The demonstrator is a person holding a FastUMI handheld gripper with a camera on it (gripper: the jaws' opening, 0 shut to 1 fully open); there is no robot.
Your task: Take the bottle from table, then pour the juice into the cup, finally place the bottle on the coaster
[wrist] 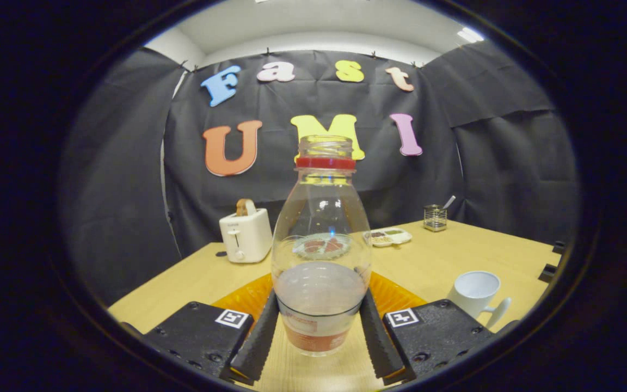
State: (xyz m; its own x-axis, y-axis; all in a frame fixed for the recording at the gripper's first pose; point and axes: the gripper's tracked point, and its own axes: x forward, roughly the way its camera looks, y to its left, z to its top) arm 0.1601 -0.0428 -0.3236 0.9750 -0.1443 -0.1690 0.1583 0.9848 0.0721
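The gripper points level along the table, its two black fingers pressed against either side of the bottle, grasping it low on the body. The bottle stands upright between them (uncapped, red ring at the neck, a little pale liquid in the bottom). An orange coaster lies just behind its base. The white cup sits near right, apart from the fingers. A toaster stands far left.

table | toaster; tray; cup; orange coaster; glass jar
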